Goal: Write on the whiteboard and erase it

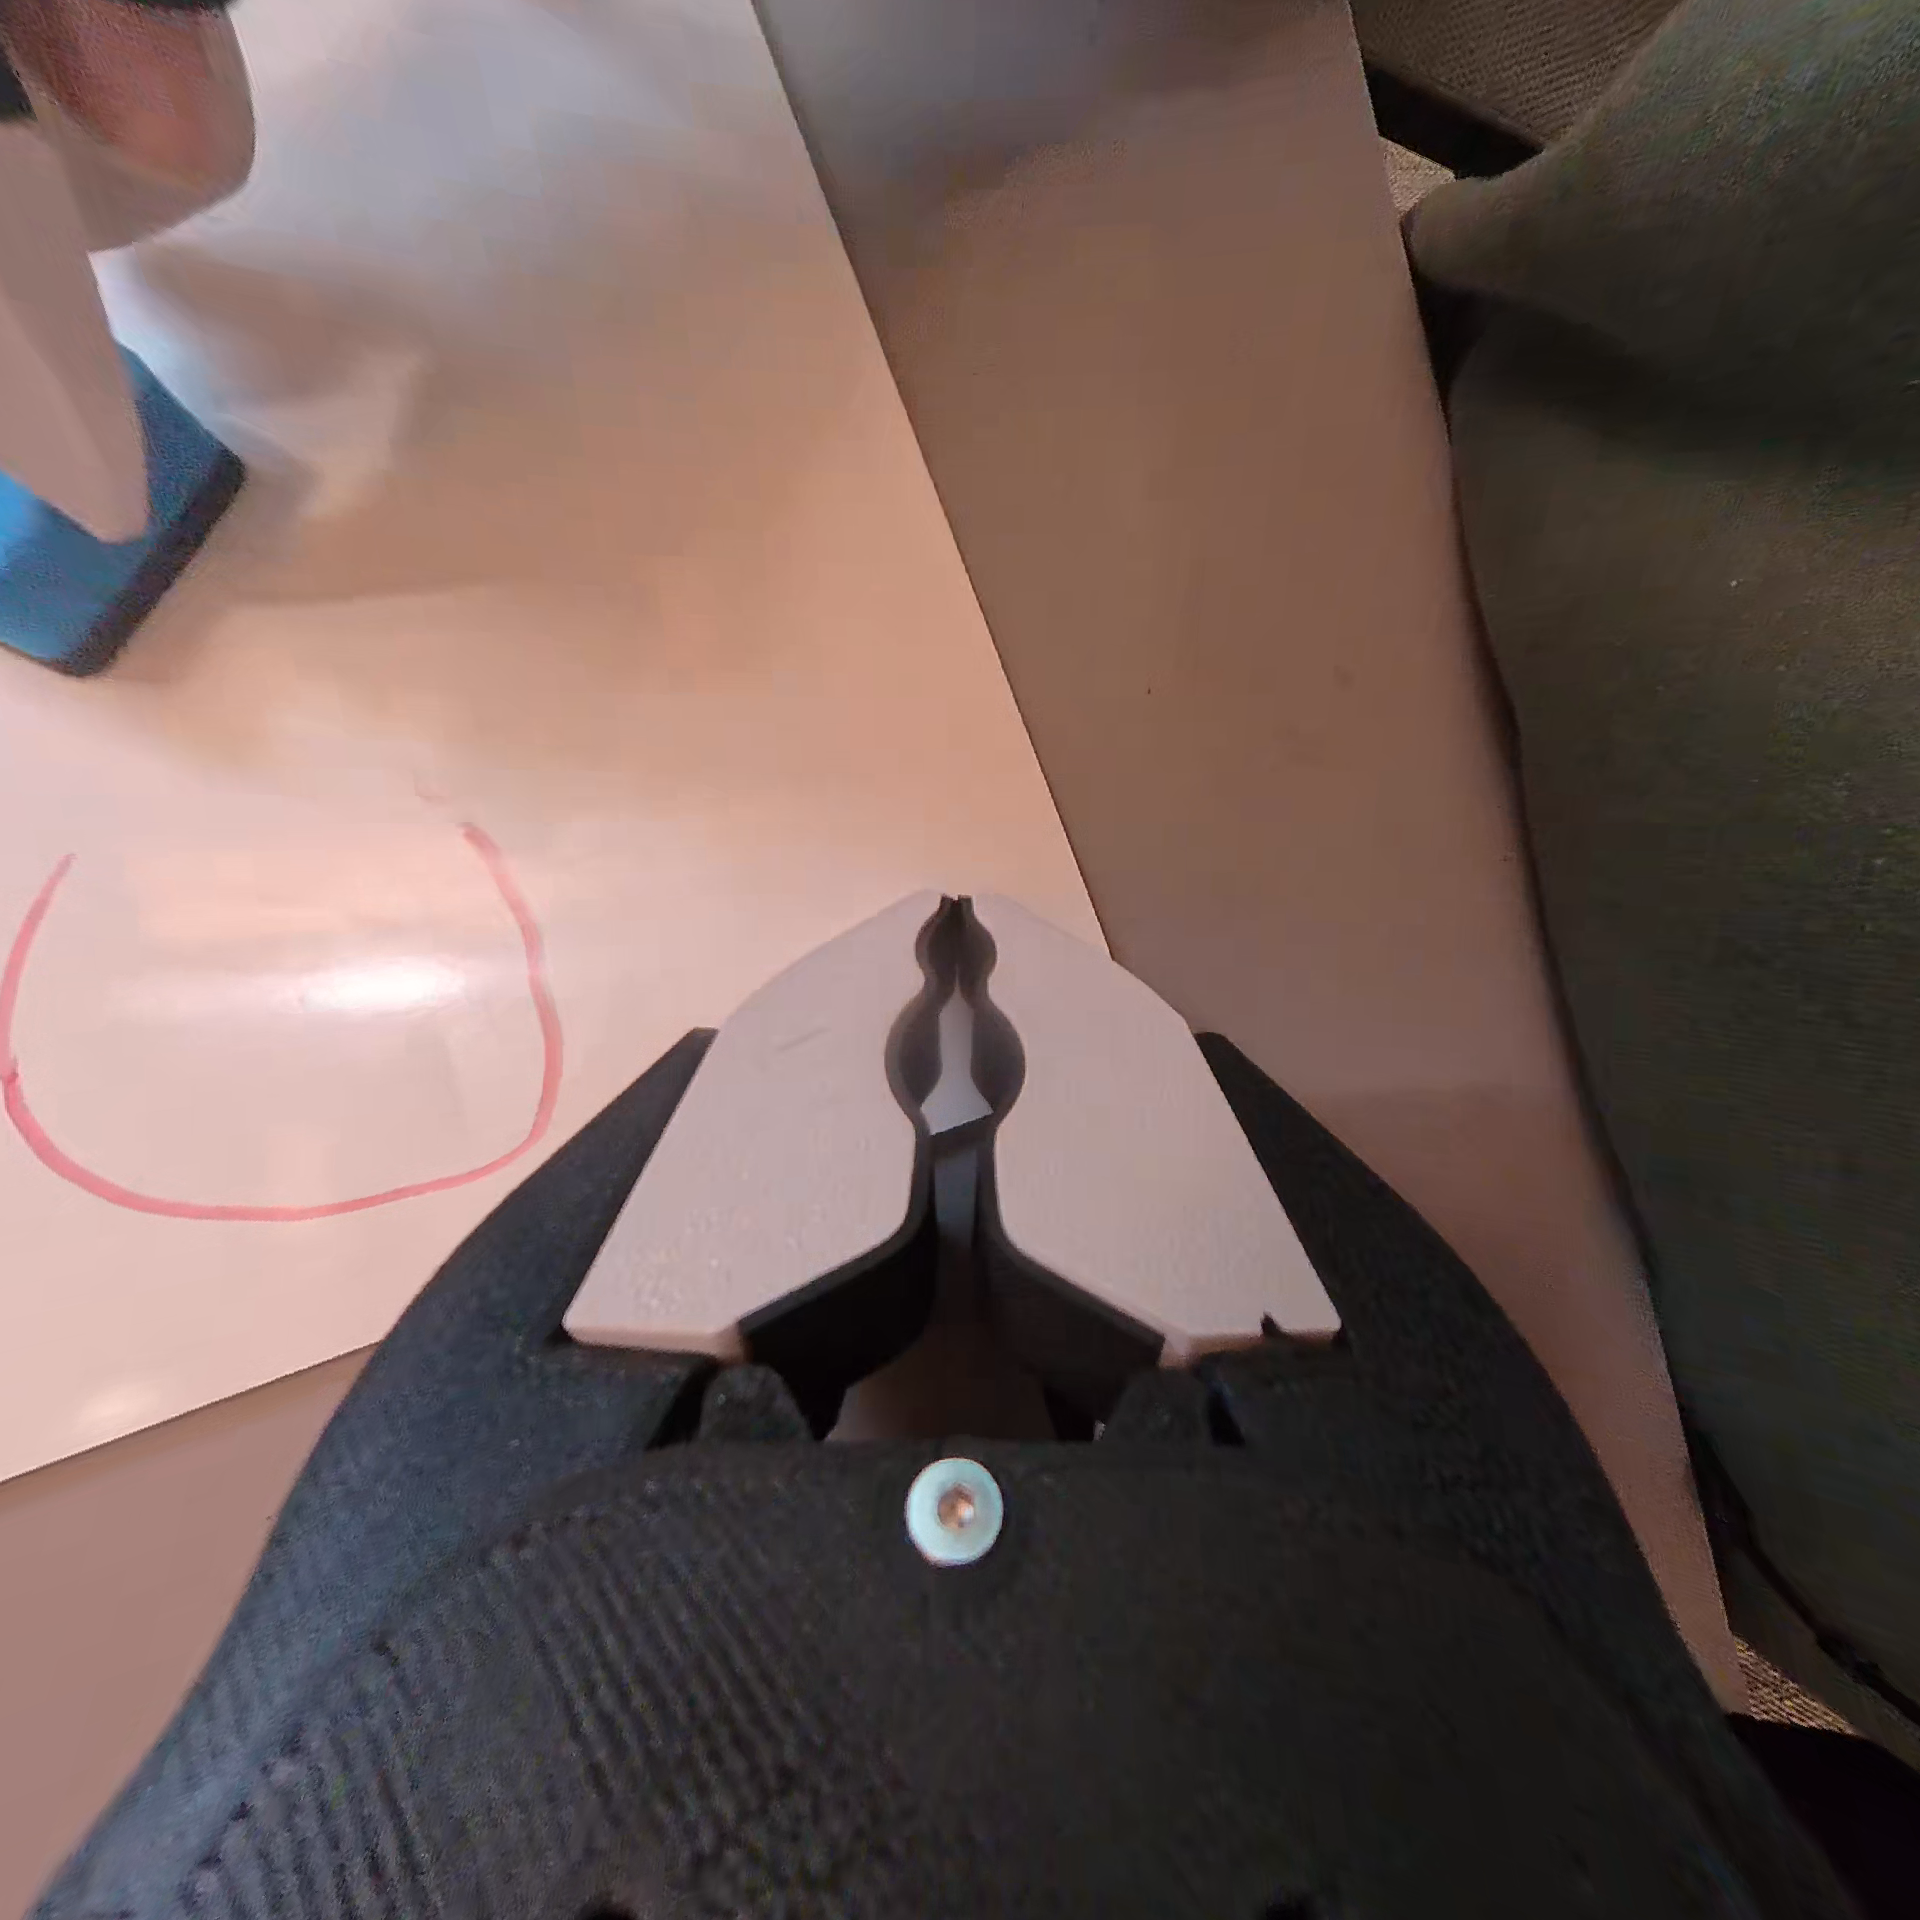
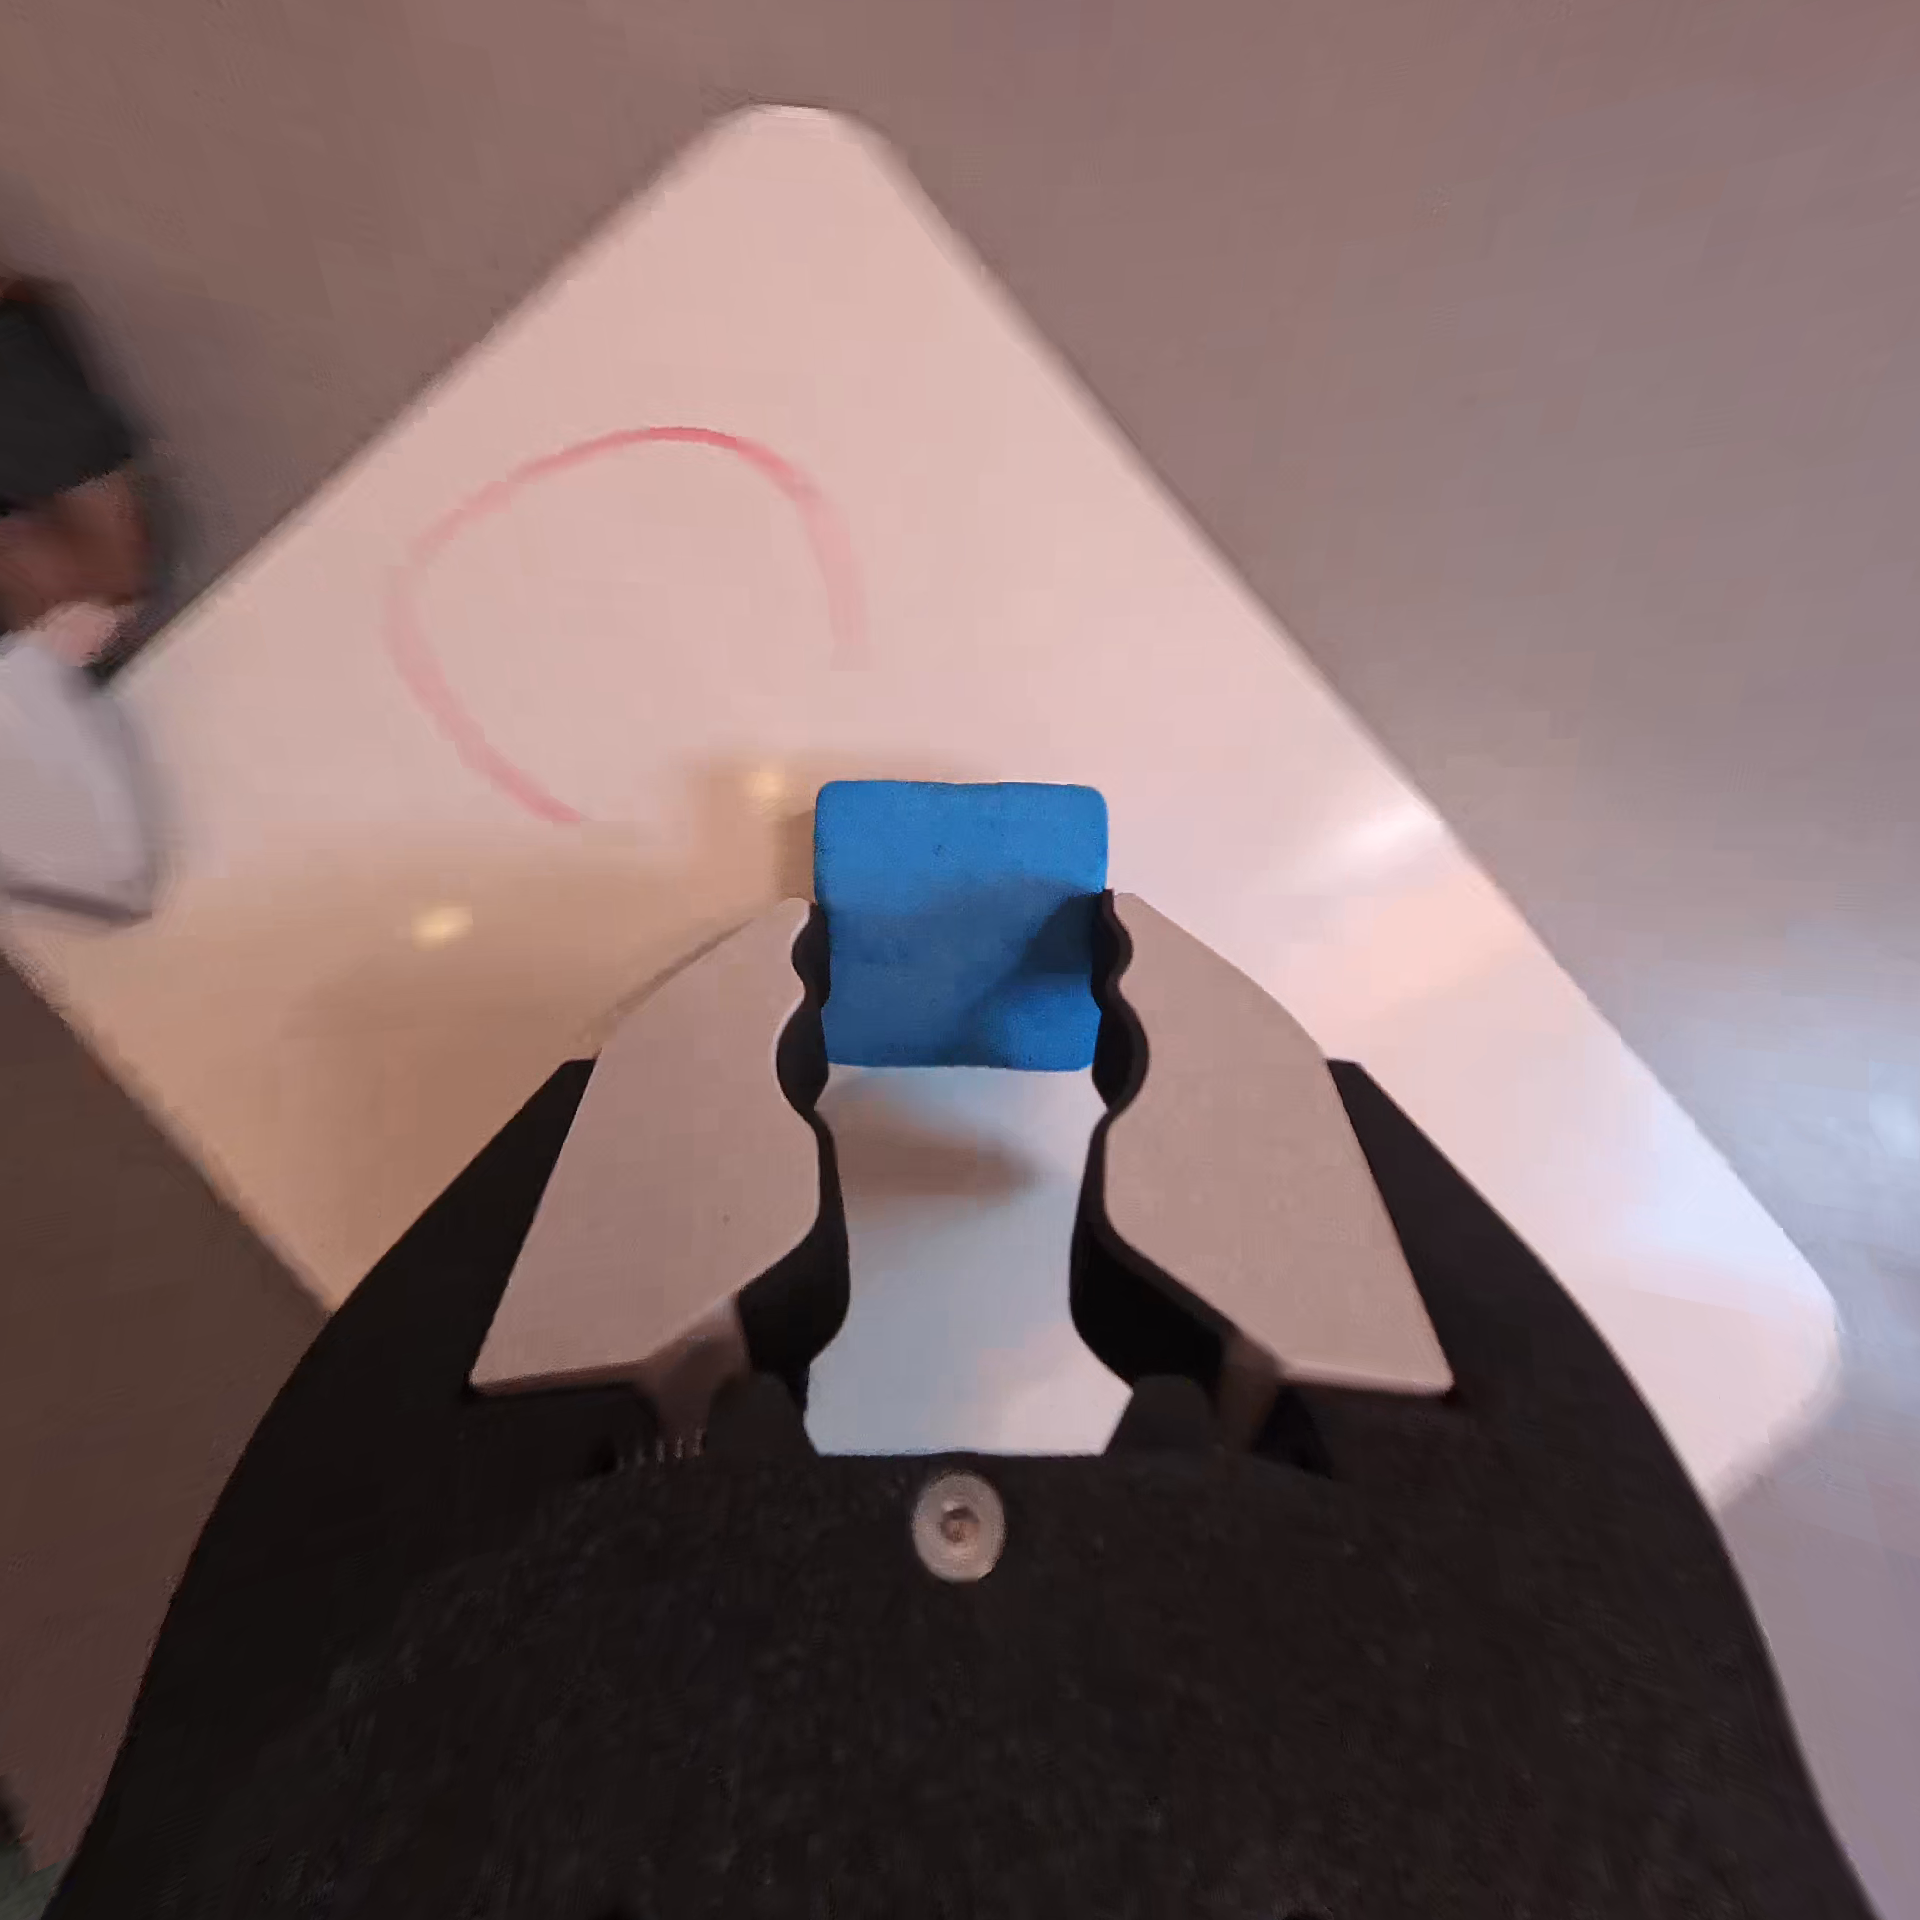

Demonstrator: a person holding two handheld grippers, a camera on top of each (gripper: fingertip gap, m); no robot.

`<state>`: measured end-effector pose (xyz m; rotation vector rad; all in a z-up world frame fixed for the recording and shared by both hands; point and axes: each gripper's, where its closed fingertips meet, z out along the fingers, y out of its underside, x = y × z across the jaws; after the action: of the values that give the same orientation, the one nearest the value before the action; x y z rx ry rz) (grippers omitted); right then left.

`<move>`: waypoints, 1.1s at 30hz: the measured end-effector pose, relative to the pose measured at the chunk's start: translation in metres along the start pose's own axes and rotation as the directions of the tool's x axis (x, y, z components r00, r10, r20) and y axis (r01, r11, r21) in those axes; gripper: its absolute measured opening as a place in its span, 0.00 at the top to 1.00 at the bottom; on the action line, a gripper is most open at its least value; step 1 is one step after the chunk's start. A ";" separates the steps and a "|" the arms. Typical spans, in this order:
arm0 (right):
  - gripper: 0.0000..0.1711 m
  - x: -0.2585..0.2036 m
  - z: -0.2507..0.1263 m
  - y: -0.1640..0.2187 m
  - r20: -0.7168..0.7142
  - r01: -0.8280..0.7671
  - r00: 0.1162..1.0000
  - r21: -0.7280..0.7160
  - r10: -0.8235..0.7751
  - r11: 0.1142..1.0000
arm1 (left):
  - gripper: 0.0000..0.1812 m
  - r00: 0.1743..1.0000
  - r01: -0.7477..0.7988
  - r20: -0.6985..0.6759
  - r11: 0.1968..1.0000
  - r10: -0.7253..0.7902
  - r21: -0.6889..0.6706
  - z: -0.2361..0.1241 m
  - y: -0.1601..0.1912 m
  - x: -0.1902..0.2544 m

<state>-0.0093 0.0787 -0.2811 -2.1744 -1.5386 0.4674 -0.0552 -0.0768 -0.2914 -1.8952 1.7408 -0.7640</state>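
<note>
A white whiteboard (image 1: 582,520) lies flat on a pale table; it also shows in the right wrist view (image 2: 1039,520). A red curved line (image 1: 281,1205) is drawn on it, open at one side, and shows in the right wrist view (image 2: 665,436) too. My right gripper (image 2: 956,909) is shut on a blue eraser (image 2: 956,925) and holds it on the board next to the open end of the line. The eraser (image 1: 94,582) shows at the left in the left wrist view. My left gripper (image 1: 958,902) is shut and empty at the board's right edge.
The pale table (image 1: 1195,623) runs on past the board. A dark olive cushion or cloth (image 1: 1714,727) lies along the table's right edge. In the right wrist view the other gripper and a hand (image 2: 62,727) show blurred at the left.
</note>
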 end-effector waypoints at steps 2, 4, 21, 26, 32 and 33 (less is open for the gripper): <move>0.71 -0.052 0.010 -0.013 0.106 0.141 0.984 -0.002 -0.140 0.990 | 1.00 1.000 0.005 -0.005 1.000 -0.005 0.002 0.000 0.000 0.000; 0.71 -0.088 0.018 -0.025 0.152 0.260 0.954 0.006 -0.258 0.966 | 1.00 1.000 0.010 -0.012 1.000 -0.010 0.002 0.000 0.000 0.000; 0.71 -0.005 0.034 -0.054 0.081 0.095 0.992 0.047 -0.098 0.994 | 1.00 1.000 0.021 0.006 1.000 -0.021 -0.008 -0.001 0.001 0.000; 0.71 -0.097 0.031 -0.046 0.232 0.289 0.925 0.079 -0.299 0.954 | 1.00 0.999 0.033 -0.012 0.999 -0.033 -0.008 -0.001 0.002 0.001; 0.71 -0.023 0.044 -0.070 0.105 0.141 0.983 0.093 -0.150 0.986 | 1.00 0.999 0.044 0.002 0.999 -0.044 -0.007 -0.001 0.001 0.002; 0.71 -0.021 0.040 -0.064 0.109 0.137 0.983 0.088 -0.146 0.987 | 1.00 0.999 0.044 0.004 0.999 -0.044 -0.007 -0.001 0.001 0.002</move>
<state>-0.0878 0.0839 -0.2806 -1.9923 -1.6923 0.6063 -0.0570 -0.0786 -0.2912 -1.9439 1.7072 -0.7711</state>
